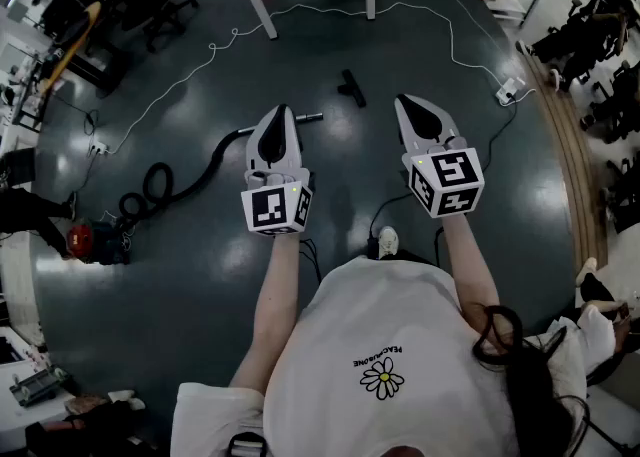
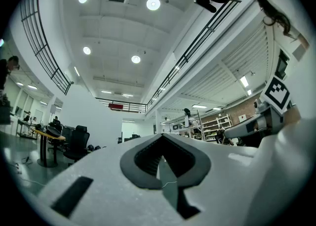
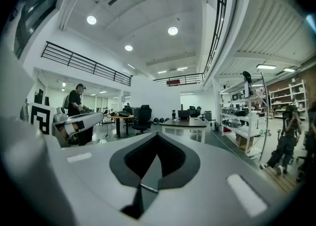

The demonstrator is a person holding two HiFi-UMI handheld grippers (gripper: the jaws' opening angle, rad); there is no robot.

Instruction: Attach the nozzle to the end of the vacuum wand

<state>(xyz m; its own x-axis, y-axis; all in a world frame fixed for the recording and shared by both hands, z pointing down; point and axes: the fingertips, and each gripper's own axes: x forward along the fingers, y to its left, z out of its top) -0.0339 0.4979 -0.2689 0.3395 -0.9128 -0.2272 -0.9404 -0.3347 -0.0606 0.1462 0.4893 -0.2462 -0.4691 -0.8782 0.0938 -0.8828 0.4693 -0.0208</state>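
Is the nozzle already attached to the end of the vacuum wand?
No, the nozzle lies loose, clearly apart from the bare end of the wand.

The dark, glossy floor point(image 1: 190, 305) fills my head view. The small black nozzle point(image 1: 351, 86) lies alone just above centre, apart from the wand point(image 1: 308, 118). The wand's black hose point(image 1: 200, 173) curls into loops toward the left. A white cable point(image 1: 330, 11) snakes across the top to a power strip point(image 1: 510, 92) at the right. White table legs point(image 1: 256, 3) stand at the top edge.
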